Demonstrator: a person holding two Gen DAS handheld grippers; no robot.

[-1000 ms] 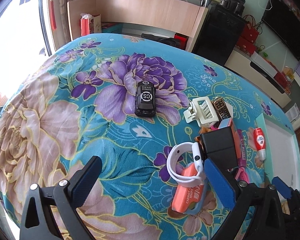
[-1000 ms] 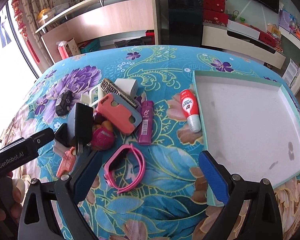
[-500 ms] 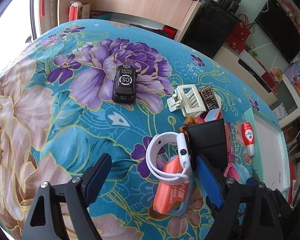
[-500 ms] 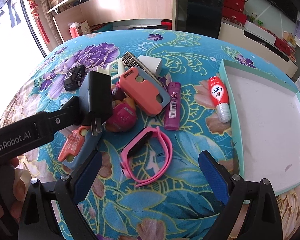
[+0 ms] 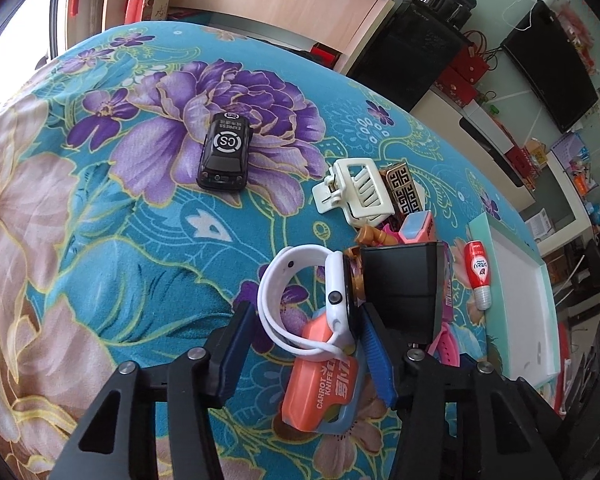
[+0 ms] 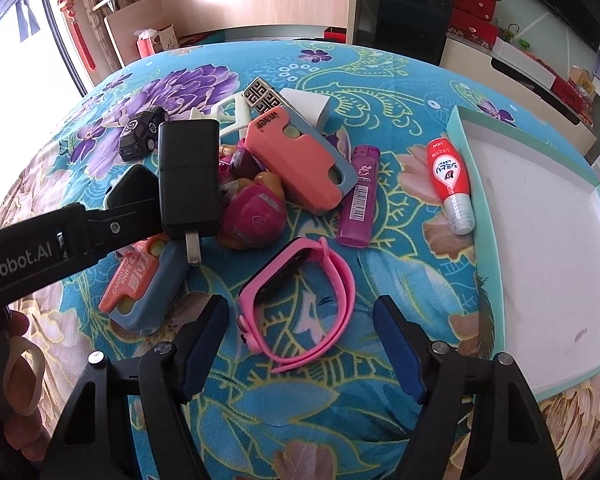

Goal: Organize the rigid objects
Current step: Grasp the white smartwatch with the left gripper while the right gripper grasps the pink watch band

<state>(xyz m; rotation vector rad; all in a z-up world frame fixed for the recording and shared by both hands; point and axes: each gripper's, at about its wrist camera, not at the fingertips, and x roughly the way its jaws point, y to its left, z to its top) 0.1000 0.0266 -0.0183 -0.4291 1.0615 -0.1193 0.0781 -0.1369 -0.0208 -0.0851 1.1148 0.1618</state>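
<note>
A pile of small objects lies on the floral cloth. My left gripper (image 5: 306,340) has its jaws around a white smartwatch (image 5: 314,300), which rests on an orange carrot knife (image 5: 324,386); the pads look close to the watch on both sides. A black charger (image 5: 398,284) stands just right of it. My right gripper (image 6: 300,344) is open with a pink wristband (image 6: 300,296) between its fingers. The left gripper's arm (image 6: 60,240) crosses the right wrist view by the black charger (image 6: 188,180).
A teal-rimmed white tray (image 6: 466,152) lies at the right. A red glue tube (image 6: 450,184), a purple lighter (image 6: 360,196), a pink toy figure (image 6: 252,212), an orange cutter (image 6: 300,160), a white hair clip (image 5: 356,190) and a black toy car (image 5: 224,152) lie around.
My left gripper has moved forward over the white smartwatch and its jaws have narrowed around it. My right gripper has moved closer to the pink wristband and narrowed a little.
</note>
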